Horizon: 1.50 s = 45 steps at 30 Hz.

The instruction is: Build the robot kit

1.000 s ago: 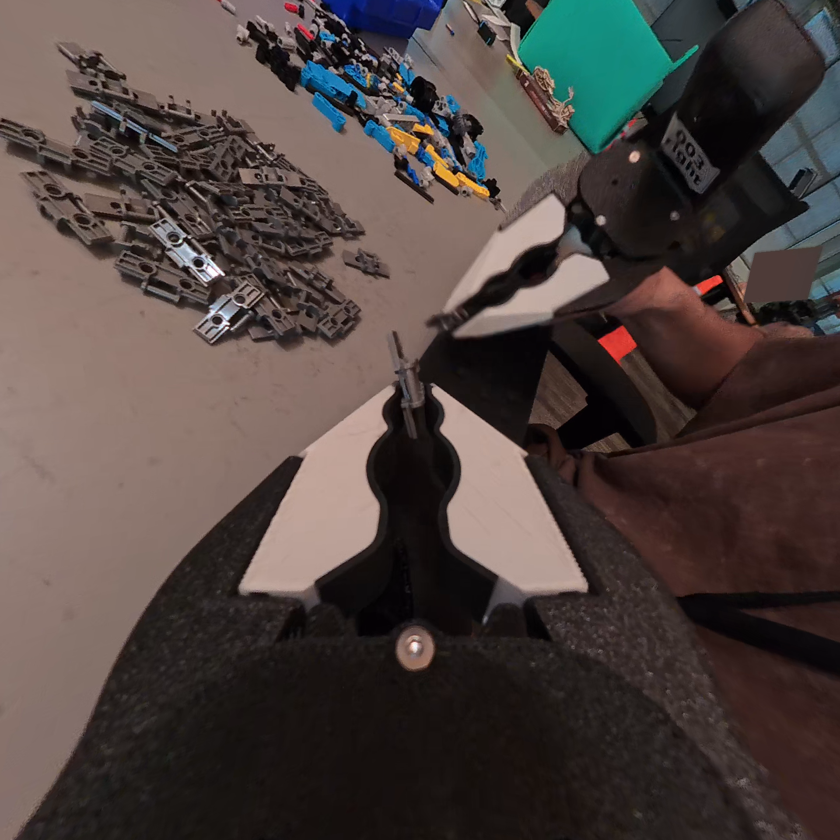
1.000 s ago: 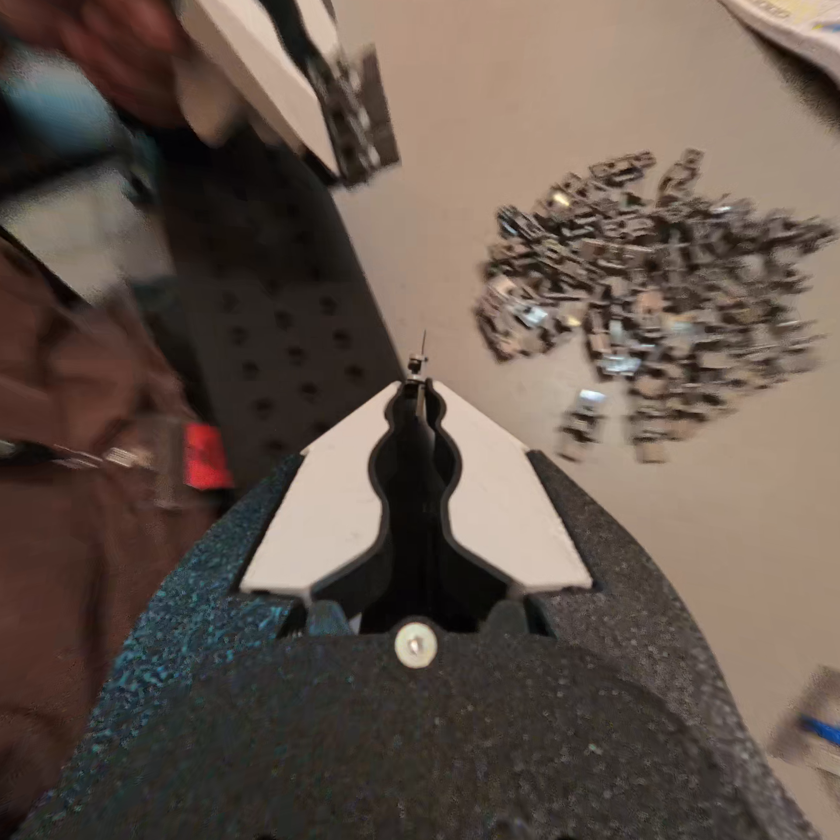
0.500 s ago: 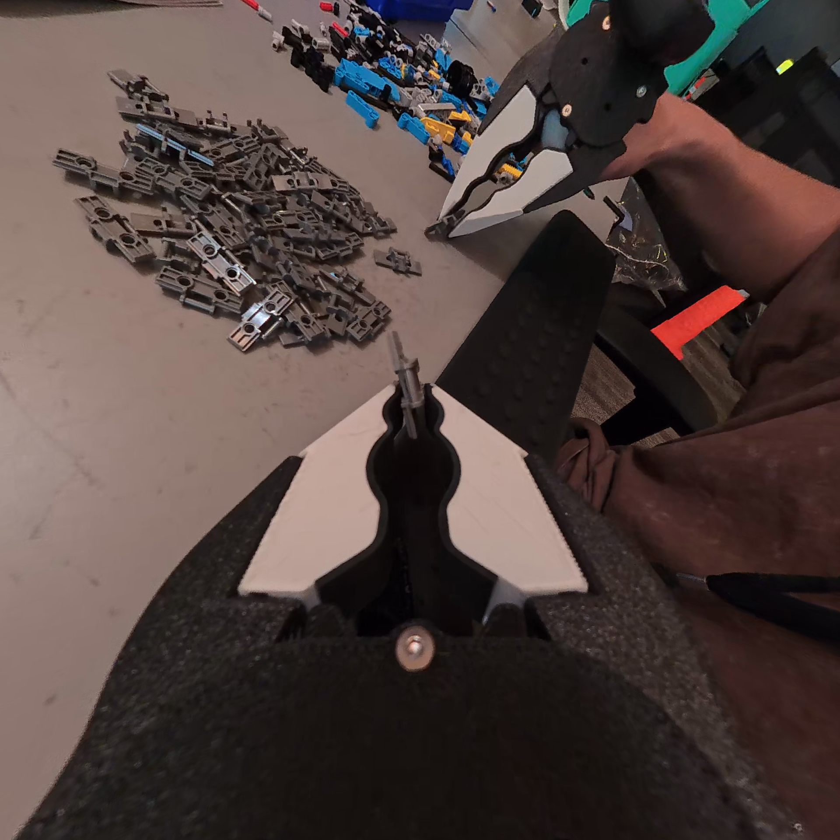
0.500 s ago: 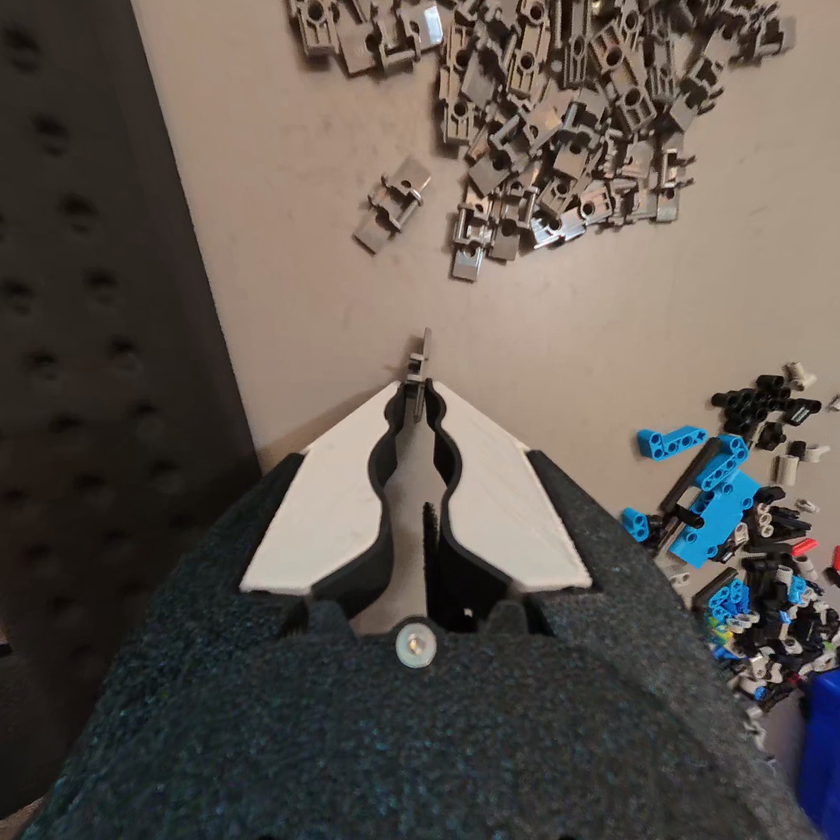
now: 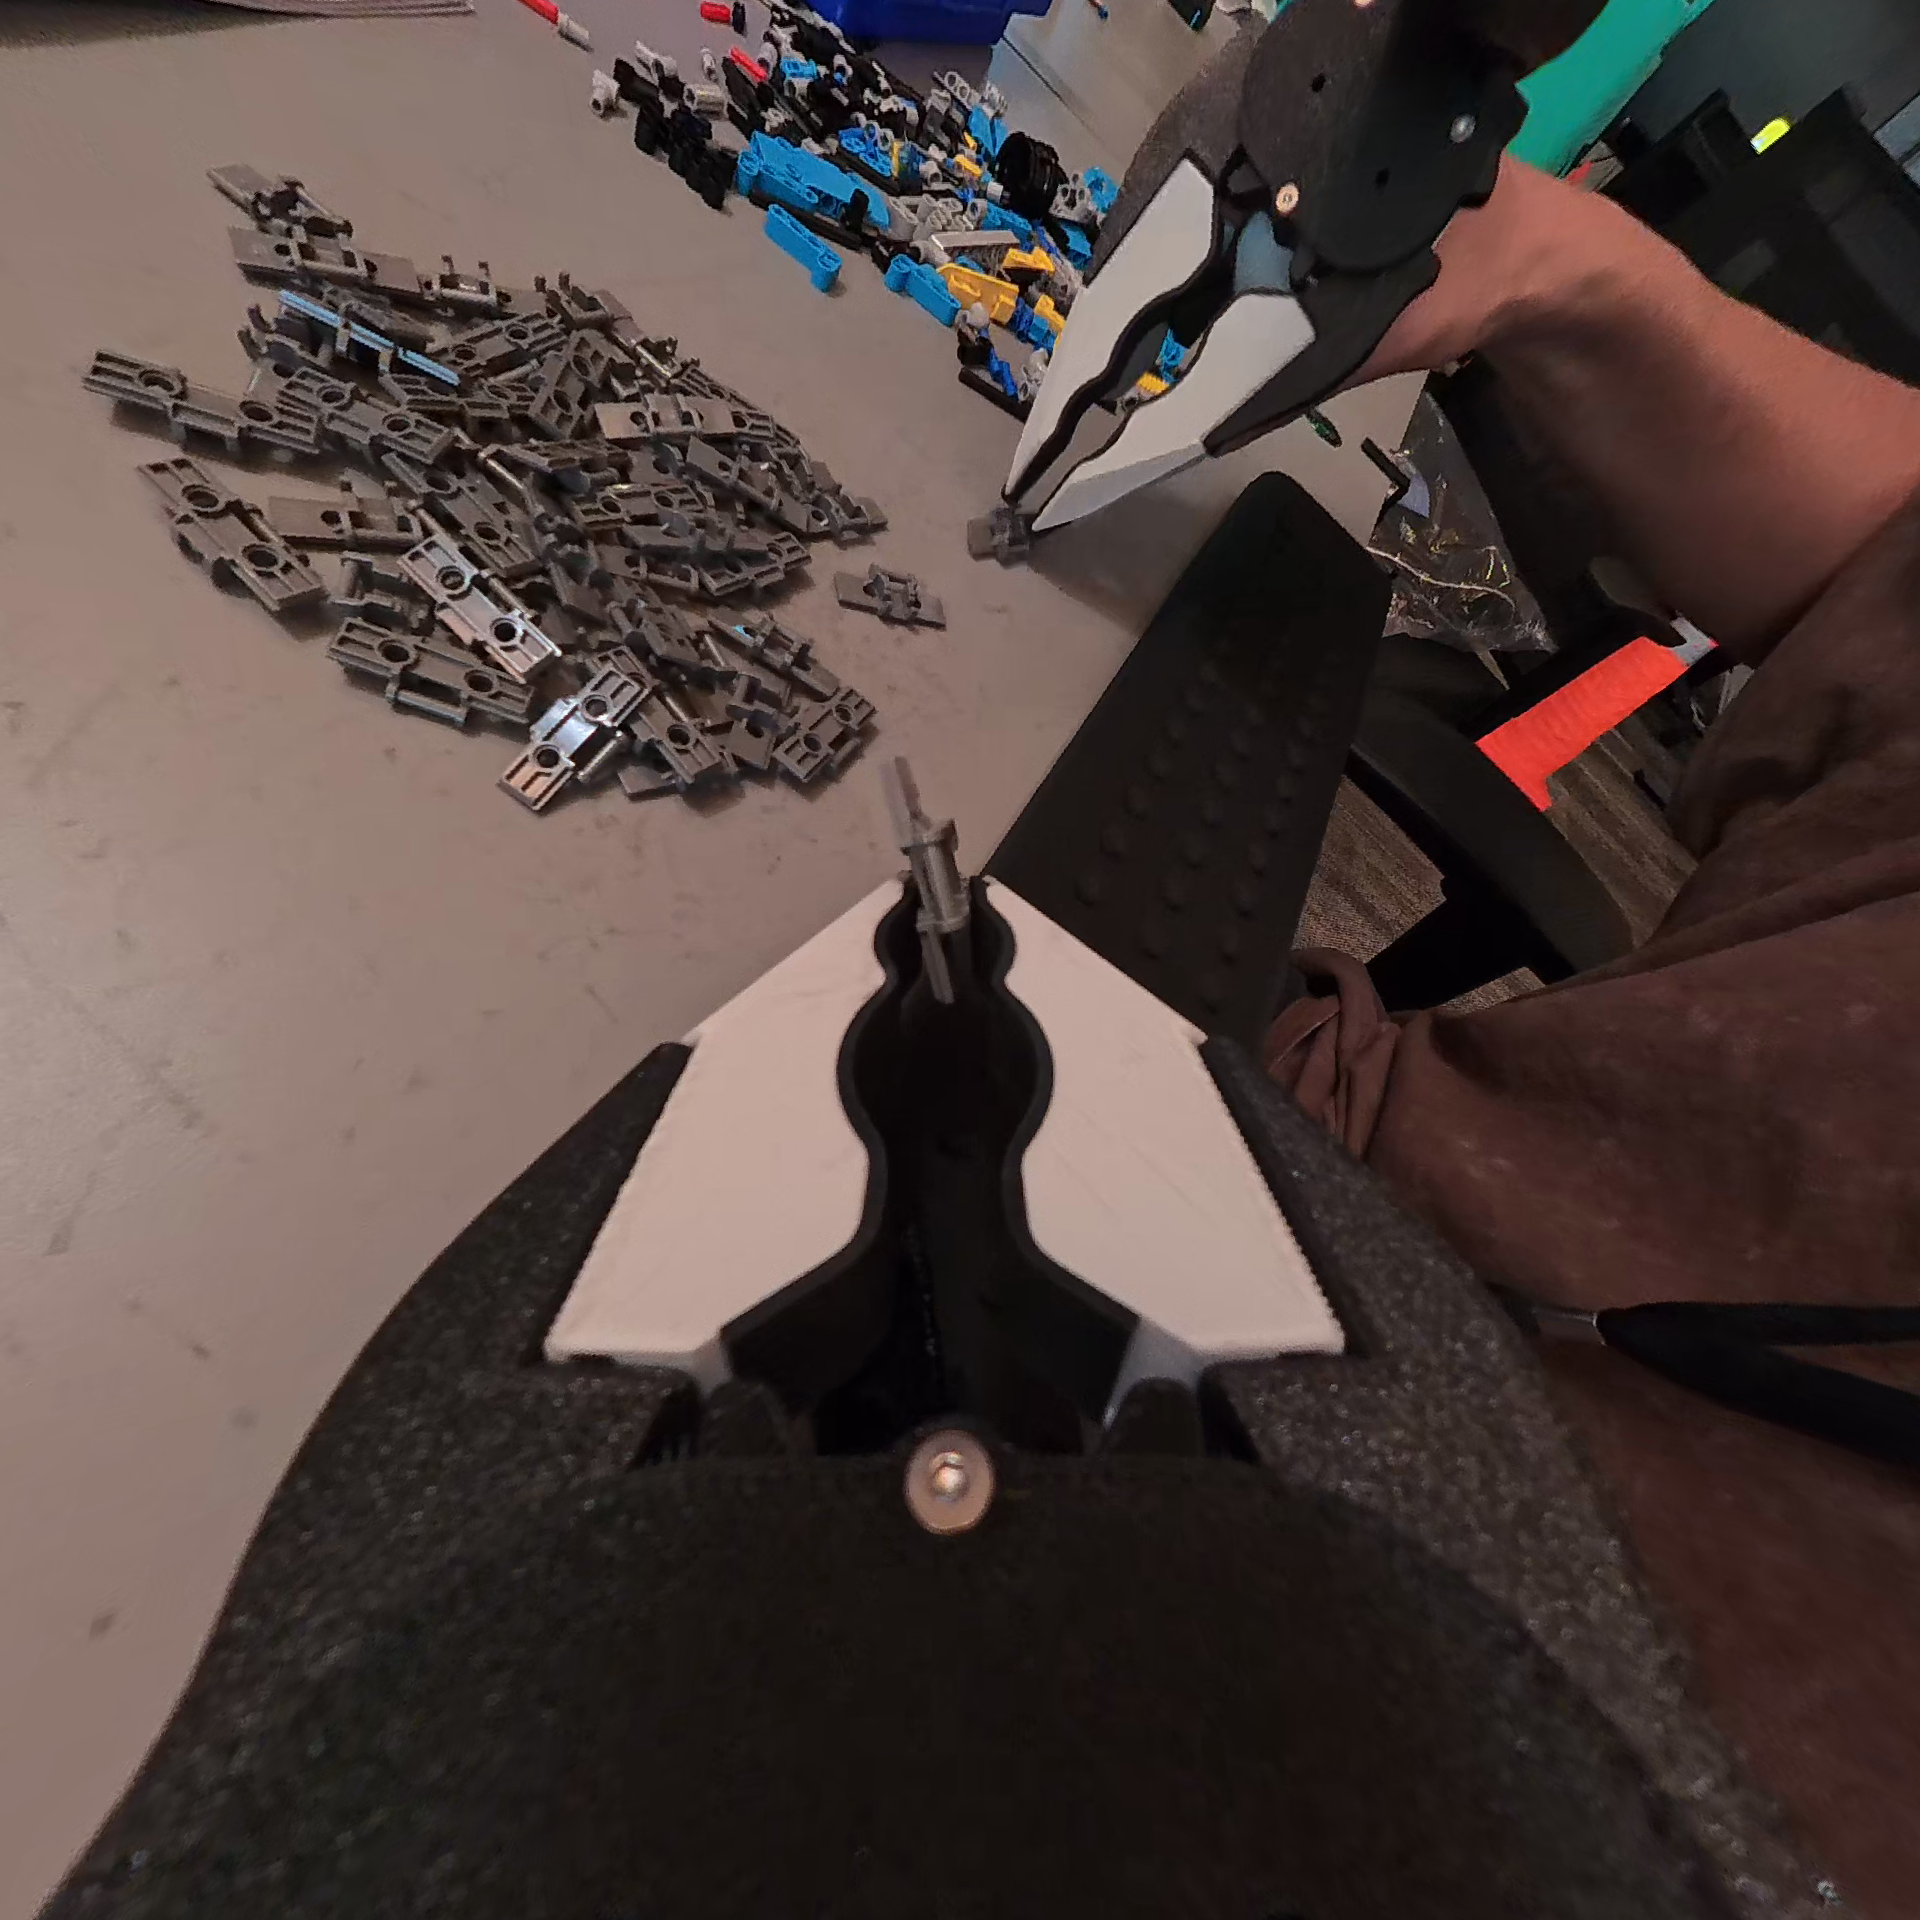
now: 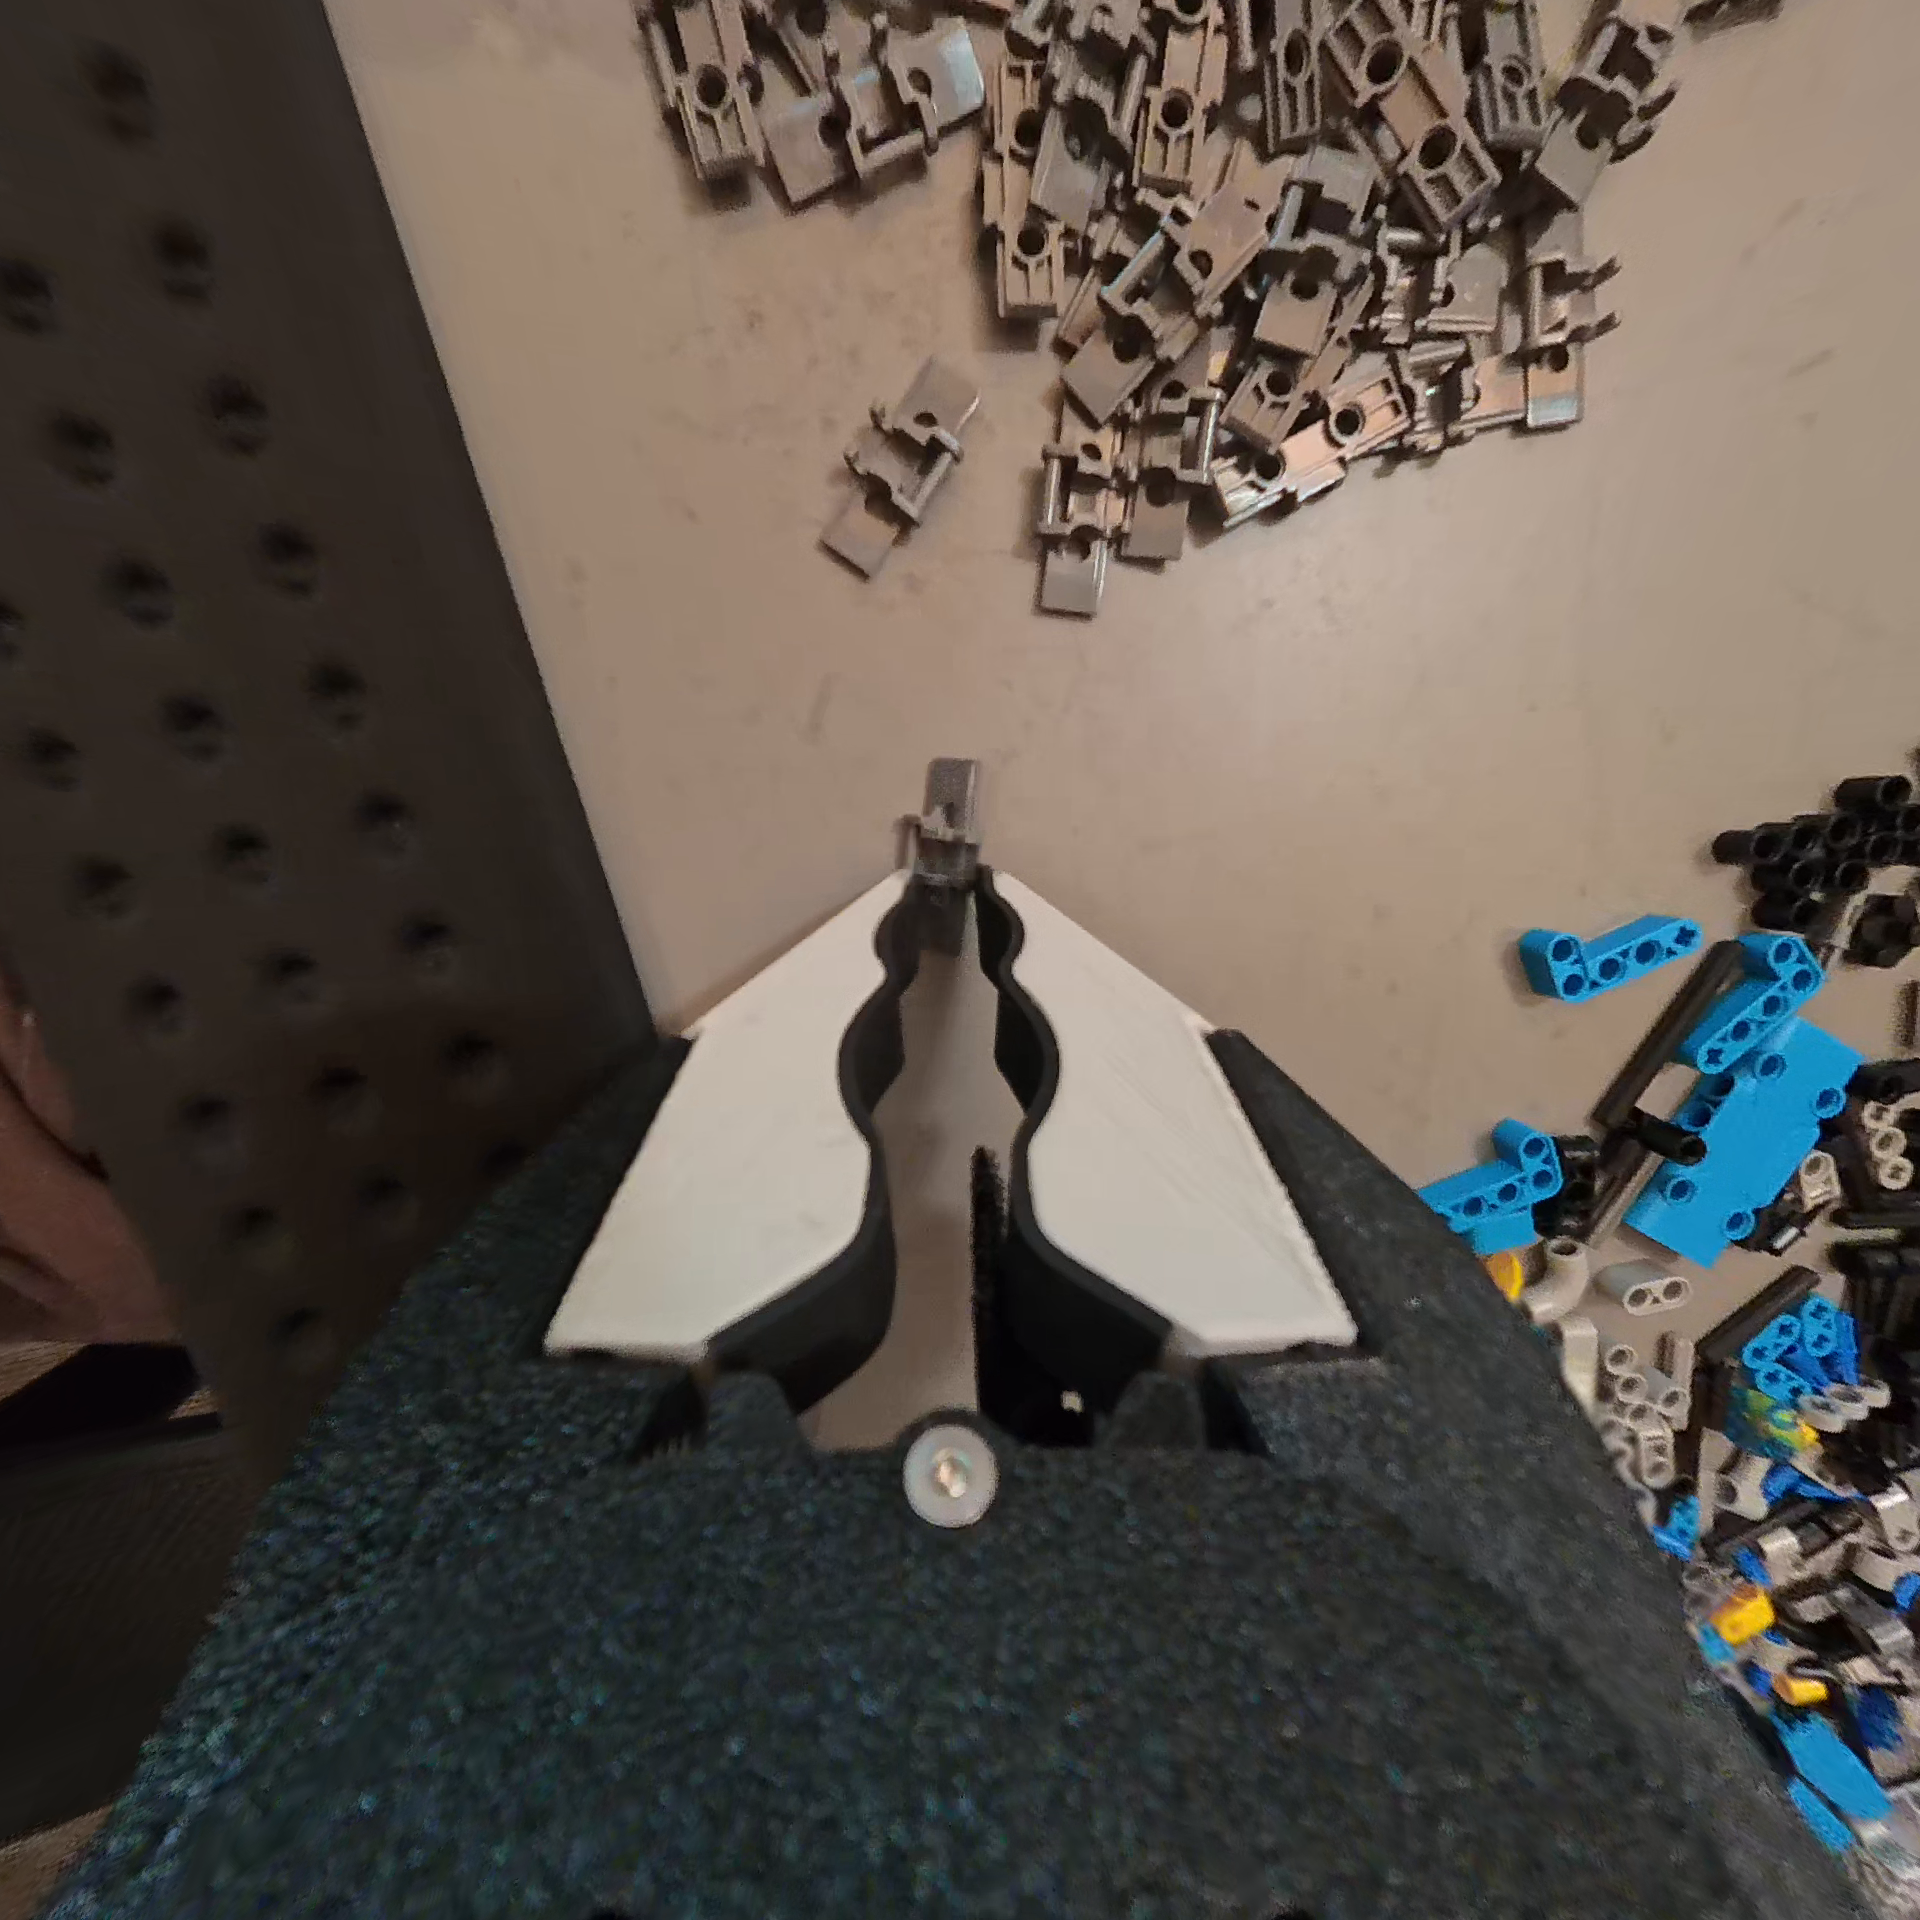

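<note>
Left wrist view: left gripper (image 5: pixel 940 888) clamps a grey link piece (image 5: pixel 928 862) edge-on above the table (image 5: pixel 312 1039).

Right wrist view: right gripper (image 6: pixel 948 883) pinches a grey track link (image 6: pixel 951 831) near the link pile (image 6: pixel 1299 260).

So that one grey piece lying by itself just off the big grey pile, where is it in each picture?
Left wrist view: the lone piece lies right of the grey pile, upper middle, short of the right claw.
Right wrist view: the lone piece sits upper middle, left of the pile, above the claw tips.
Shared landmark: the black dimpled armrest.
</note>
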Available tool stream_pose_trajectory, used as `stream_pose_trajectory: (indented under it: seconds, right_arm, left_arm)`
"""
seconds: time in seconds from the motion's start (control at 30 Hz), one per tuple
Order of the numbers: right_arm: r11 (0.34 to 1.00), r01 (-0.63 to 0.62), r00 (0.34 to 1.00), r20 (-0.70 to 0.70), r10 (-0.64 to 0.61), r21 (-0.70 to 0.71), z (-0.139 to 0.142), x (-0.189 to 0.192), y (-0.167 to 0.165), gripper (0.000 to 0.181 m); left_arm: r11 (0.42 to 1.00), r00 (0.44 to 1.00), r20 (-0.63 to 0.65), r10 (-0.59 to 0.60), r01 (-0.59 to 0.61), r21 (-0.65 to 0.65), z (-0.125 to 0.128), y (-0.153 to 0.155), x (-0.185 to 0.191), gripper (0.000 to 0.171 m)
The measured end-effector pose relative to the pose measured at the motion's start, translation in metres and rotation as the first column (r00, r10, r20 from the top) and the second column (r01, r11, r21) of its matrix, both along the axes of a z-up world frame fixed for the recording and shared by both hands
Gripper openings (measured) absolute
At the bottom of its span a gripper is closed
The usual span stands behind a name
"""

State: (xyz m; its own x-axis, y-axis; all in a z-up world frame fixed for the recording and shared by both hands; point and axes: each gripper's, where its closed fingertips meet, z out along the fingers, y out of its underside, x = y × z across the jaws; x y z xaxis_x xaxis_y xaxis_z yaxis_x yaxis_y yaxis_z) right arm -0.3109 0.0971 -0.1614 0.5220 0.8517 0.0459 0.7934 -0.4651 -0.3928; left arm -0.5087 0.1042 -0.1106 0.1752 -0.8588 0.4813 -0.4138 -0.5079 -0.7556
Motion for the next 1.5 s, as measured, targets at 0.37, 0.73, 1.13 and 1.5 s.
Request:
stream_pose_trajectory:
  seconds: [0.37,0.73,1.13,1.5]
  right_arm:
    - [0.997,0.034,0.998,-0.055,-0.038,-0.071,0.002,-0.007,0.003,0.013]
    - [0.970,0.135,0.959,-0.218,-0.179,-0.202,-0.007,-0.012,0.004,0.021]
    - [0.998,-0.045,0.991,0.127,0.039,0.042,-0.008,-0.012,0.001,0.013]
    - [0.992,-0.120,0.984,0.136,0.114,0.037,-0.001,-0.025,-0.017,0.012]
  left_arm:
    - [1.000,1.000,0.007,-0.009,0.009,-0.001,0.001,-0.002,0.001,0.008]
    - [1.000,1.000,0.010,-0.025,0.025,-0.003,0.002,-0.005,0.001,0.008]
    - [0.999,0.999,-0.003,-0.037,0.037,0.020,0.001,-0.008,0.004,0.008]
    - [0.999,0.999,0.000,-0.041,0.041,0.030,0.003,-0.010,0.004,0.008]
